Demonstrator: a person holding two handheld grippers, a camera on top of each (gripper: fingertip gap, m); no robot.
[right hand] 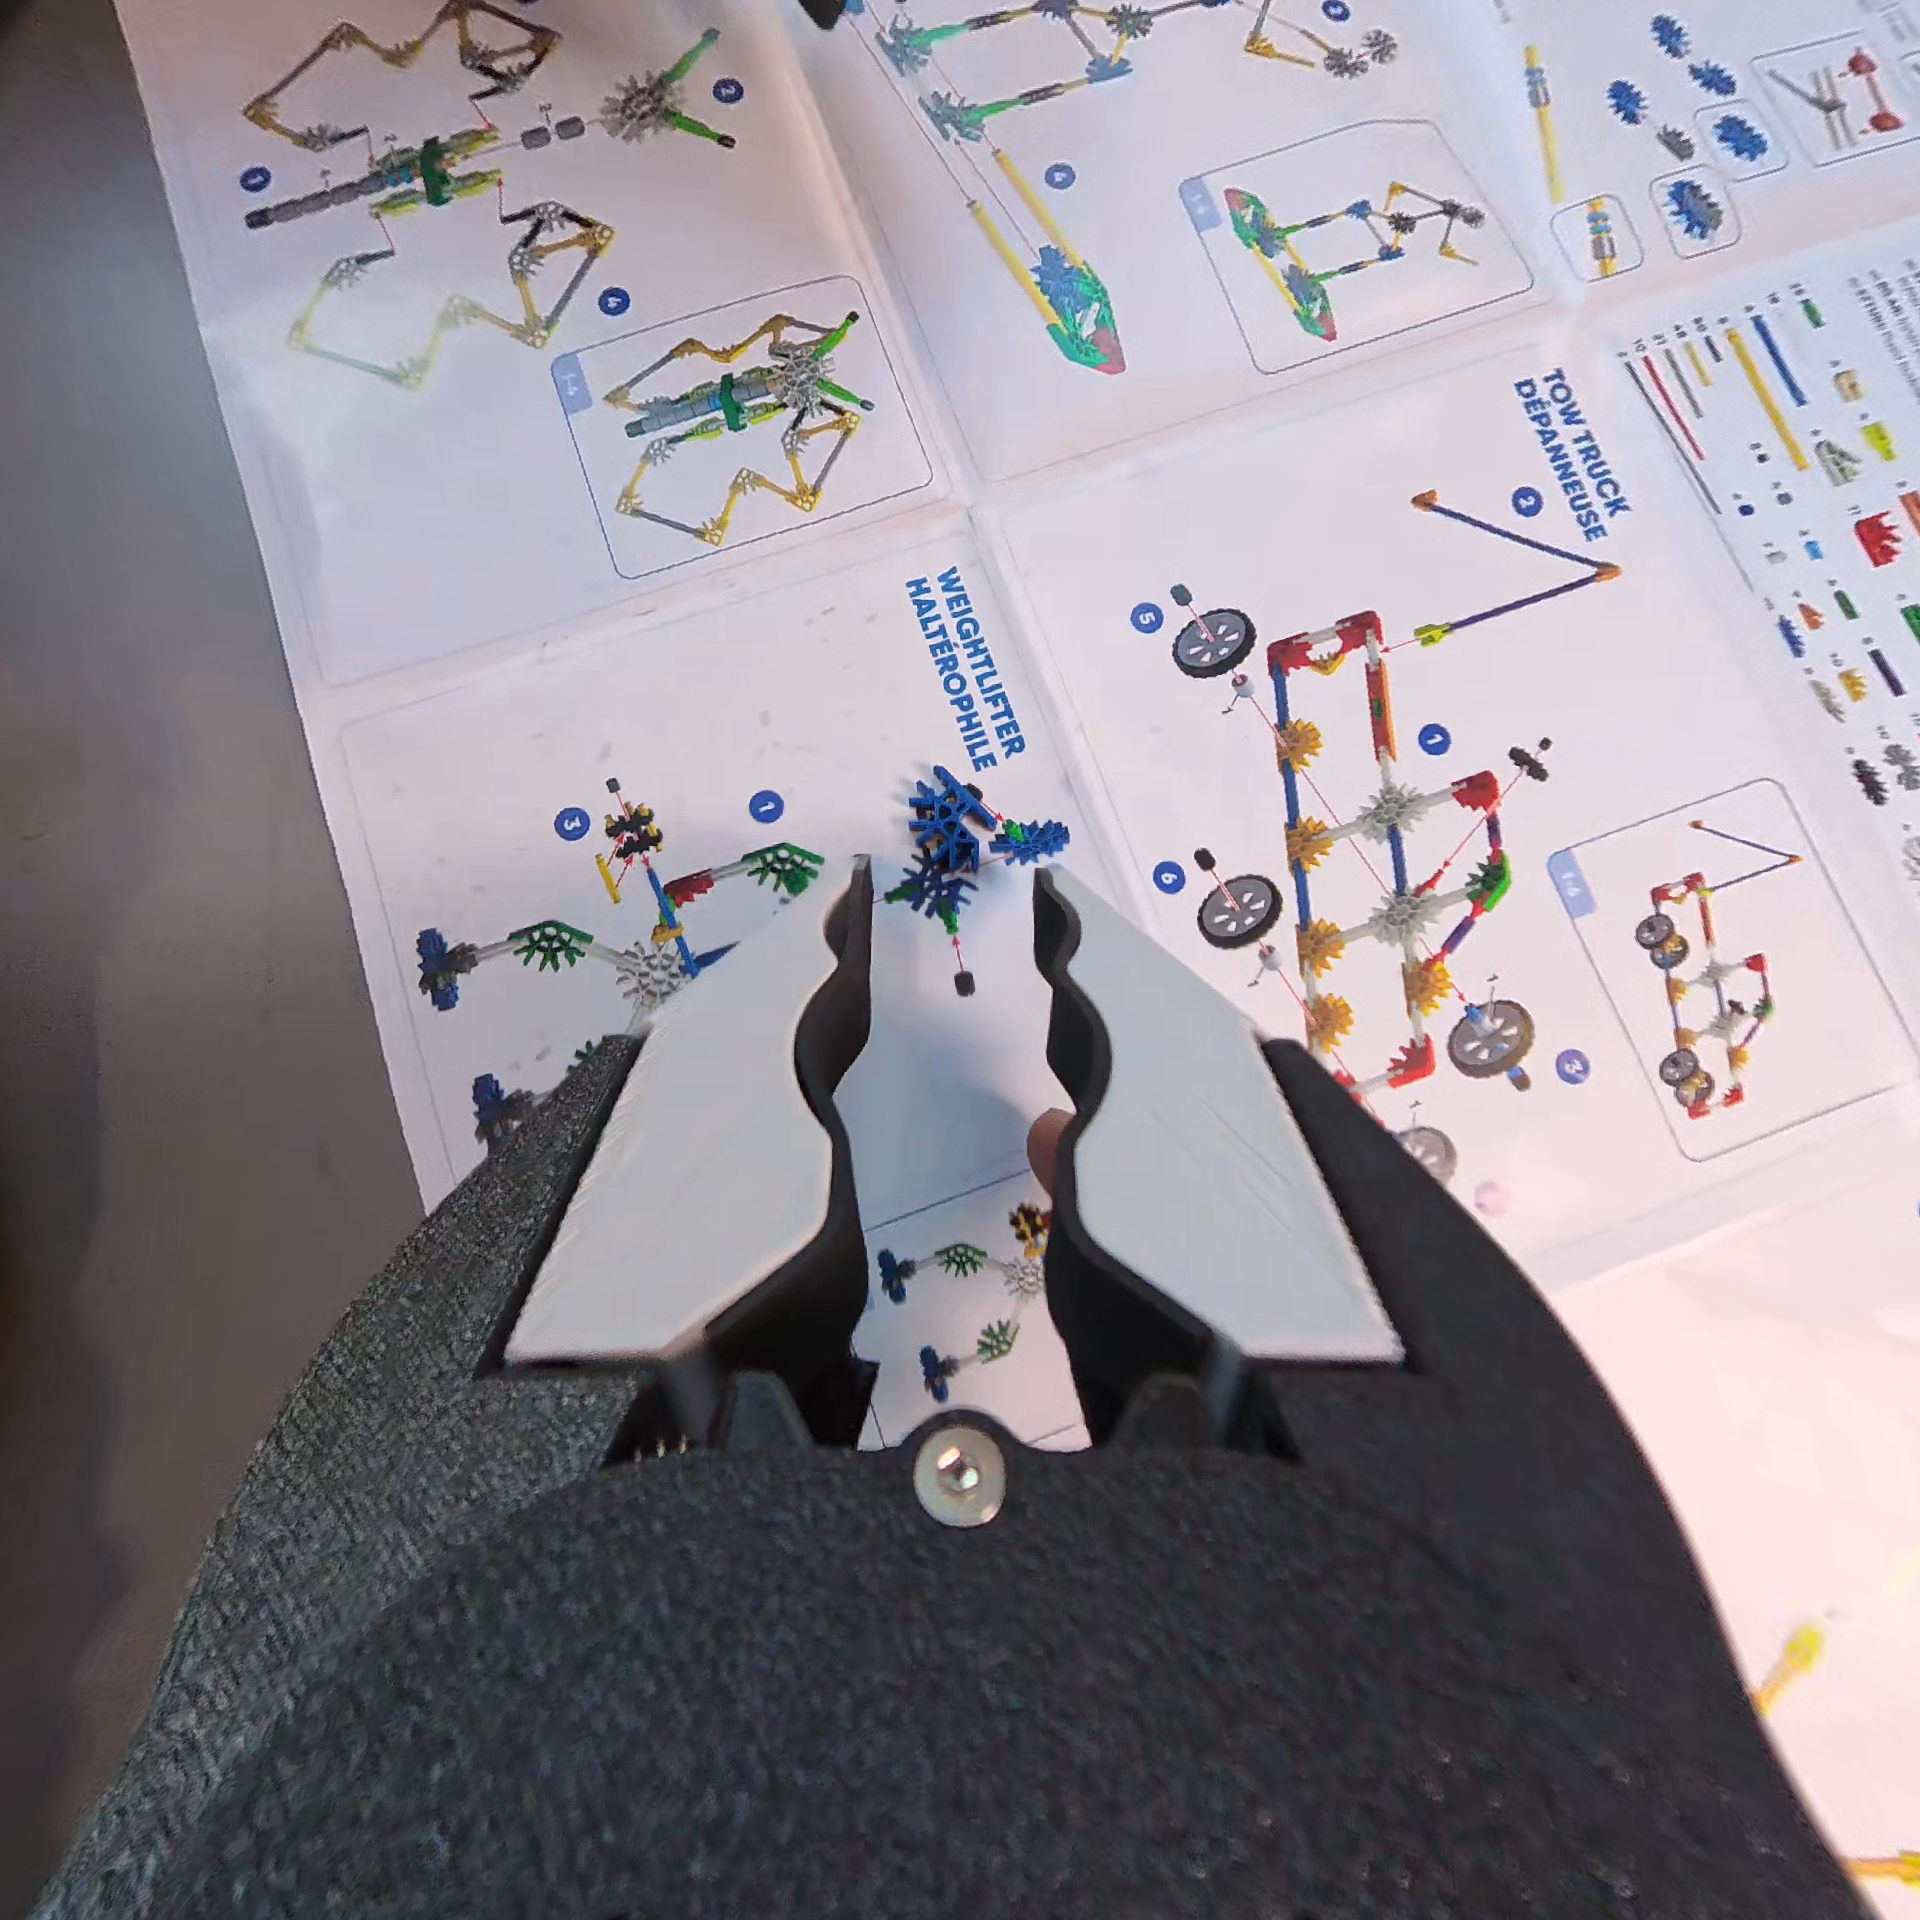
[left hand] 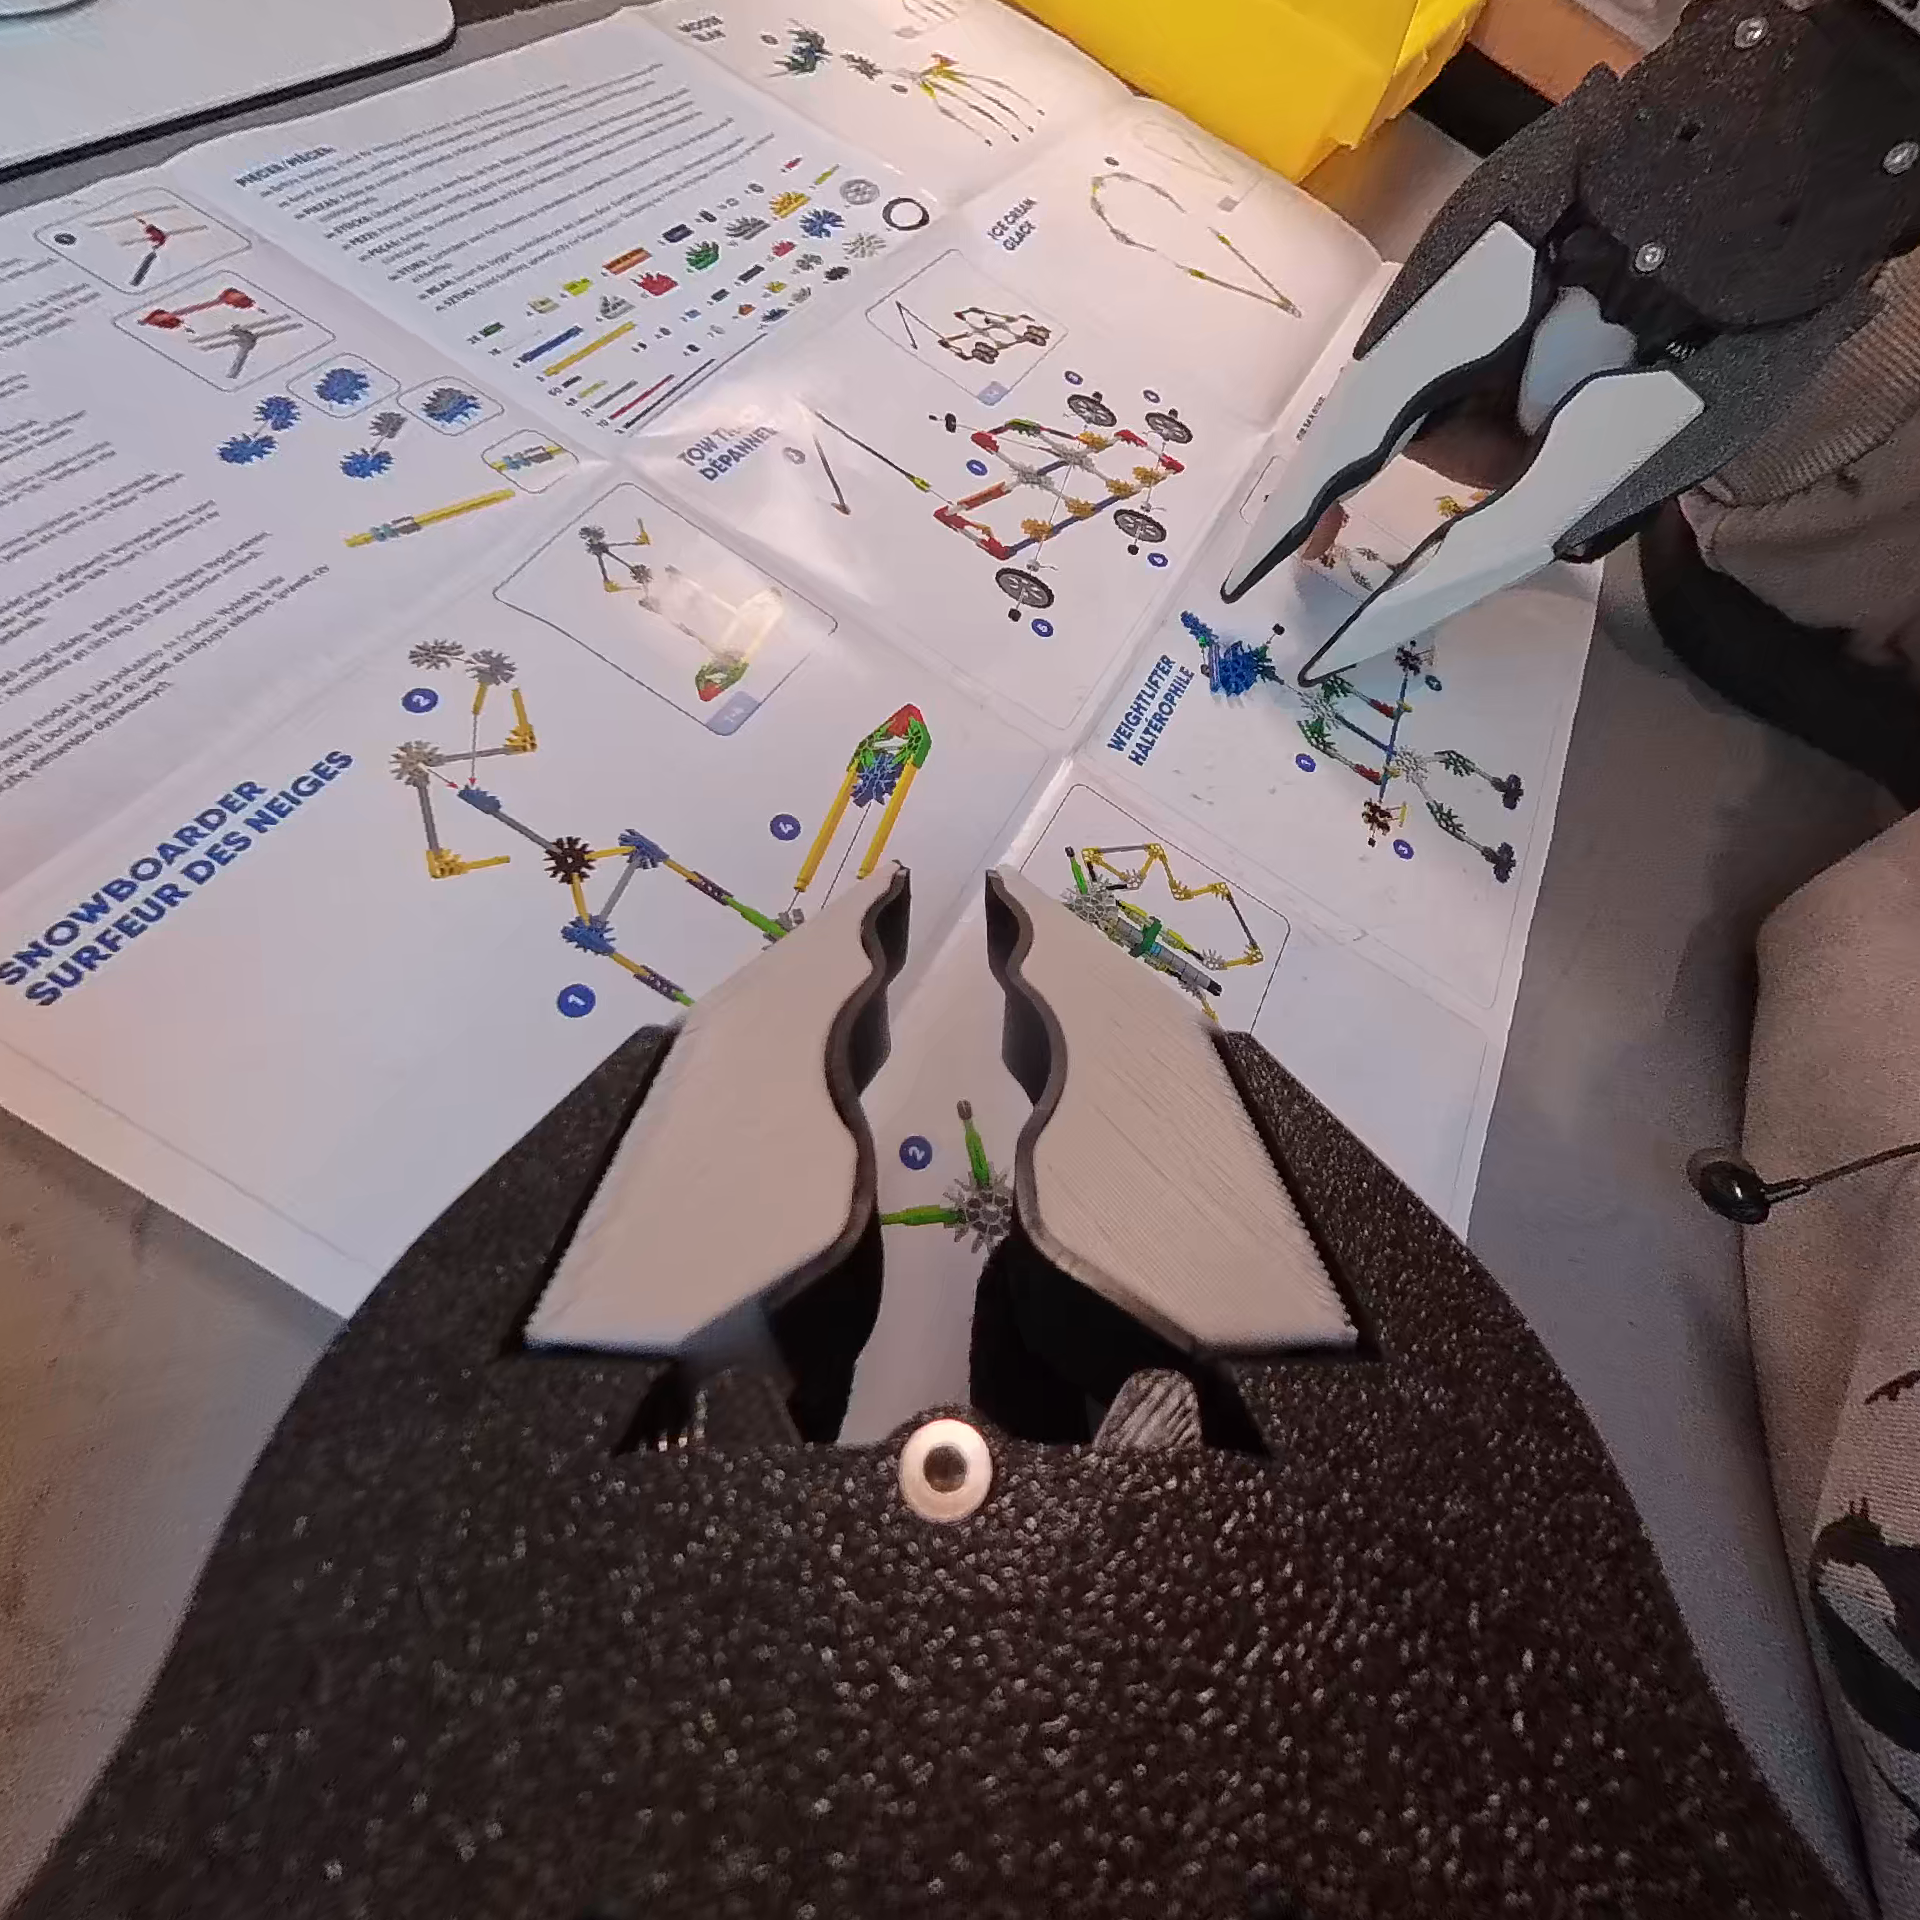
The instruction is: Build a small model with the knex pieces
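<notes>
Table: grey top (left hand: pixel 156 1226), mostly covered by the sheet; bare strips show along the sheet's near and right edges.
Sheet: large white folded instruction sheet (left hand: pixel 727 436) lying flat, printed with coloured building-toy diagrams; its near edge runs diagonally just ahead of the left gripper's body, and its right edge runs close past a person's beige clothing (left hand: pixel 1829 1143).
Far edge: yellow bag (left hand: pixel 1278 62) past the sheet's top right corner; white pad (left hand: pixel 208 52) overlapping the top left.
Open room: the middle and left of the sheet carry nothing but print.
Left gripper (left hand: pixel 945 883): low over the sheet's near part, fingers slightly apart with a narrow gap, holding nothing; only print shows between them.
Right gripper (right hand: pixel 951 873): tilted down over the sheet's right side, fingers apart wider than the left pair, holding nothing; tips near the paper, contact cannot be told.
Blue piece (right hand: pixel 951 821): small blue snowflake-shaped connector cluster lying on the sheet just ahead of the right gripper's tips, between their lines, apart from both.
Fingertip: a person's fingertip (right hand: pixel 1044 1138) shows between the right fingers.
</notes>
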